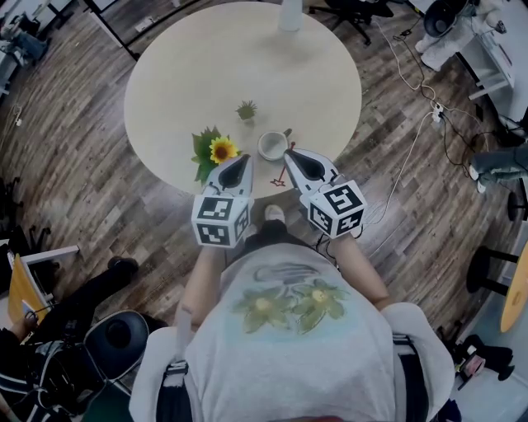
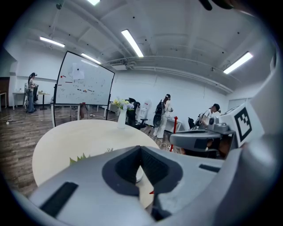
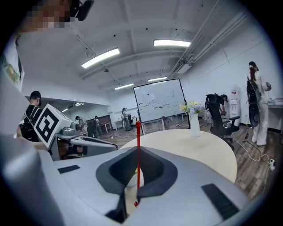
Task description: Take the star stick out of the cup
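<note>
Pressure is doing the work at your right gripper (image 1: 289, 155): its jaws are pinching shut on the thin red star stick (image 3: 137, 150). The stick is standing across them, plain tip pointing up and the small red end hanging below. In your head view that lower end is showing near the counter (image 1: 206, 66) edge, at about six o'clock from the white cup (image 1: 272, 146). So I am judging the stick to be out of the cup, though the rim is sitting just beside your jaw tips. Your left gripper (image 1: 241, 158) is hovering at about eight o'clock from the cup, its jaws closed with nothing between them. Whether it is touching the cup, I cannot tell.

For the step in hand, you should be drawing the stick toward six o'clock in one straight line — no twisting, since so thin a stick is likely to swivel in the pinch. Be watching that the lower end is not clipping the rim and tipping the cup.

Counting what is lying on the counter:
- one cup
- one star stick, in your right jaws
- one sunflower (image 1: 222, 150), at nine o'clock from the cup
- one small green plant (image 1: 246, 110), at eleven o'clock
- one white vase (image 1: 289, 15), at the counter's twelve o'clock edge
</note>
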Tool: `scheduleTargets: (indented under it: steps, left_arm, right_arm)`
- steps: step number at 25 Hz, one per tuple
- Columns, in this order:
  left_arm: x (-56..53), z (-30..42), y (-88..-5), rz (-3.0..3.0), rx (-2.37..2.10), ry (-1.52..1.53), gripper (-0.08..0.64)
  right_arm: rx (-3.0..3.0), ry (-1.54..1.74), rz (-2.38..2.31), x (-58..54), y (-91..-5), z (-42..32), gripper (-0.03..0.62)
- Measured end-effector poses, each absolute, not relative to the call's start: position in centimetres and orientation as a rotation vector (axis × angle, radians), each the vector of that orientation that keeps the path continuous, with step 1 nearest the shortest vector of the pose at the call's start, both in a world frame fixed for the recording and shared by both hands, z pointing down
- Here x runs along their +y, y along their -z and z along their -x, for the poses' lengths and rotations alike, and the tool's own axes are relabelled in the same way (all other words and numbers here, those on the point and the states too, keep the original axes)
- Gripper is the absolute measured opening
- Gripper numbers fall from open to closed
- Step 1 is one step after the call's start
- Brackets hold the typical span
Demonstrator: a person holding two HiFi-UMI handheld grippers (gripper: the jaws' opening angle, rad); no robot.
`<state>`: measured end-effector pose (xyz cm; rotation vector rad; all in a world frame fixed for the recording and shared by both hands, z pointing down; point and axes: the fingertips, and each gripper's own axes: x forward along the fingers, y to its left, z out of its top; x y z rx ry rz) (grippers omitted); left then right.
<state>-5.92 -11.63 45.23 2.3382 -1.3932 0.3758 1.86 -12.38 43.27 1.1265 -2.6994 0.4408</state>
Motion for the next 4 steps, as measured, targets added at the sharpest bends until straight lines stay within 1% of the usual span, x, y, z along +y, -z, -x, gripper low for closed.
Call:
scheduleTargets:
  steps: [4]
  left_arm:
    - [-11.67,5.91,-45.42,-2.338,-1.391,-0.380,0.003]
  right_arm:
    - [-2.693,-0.447,-1.122,-12.49,-43.48,-1.82,0.020]
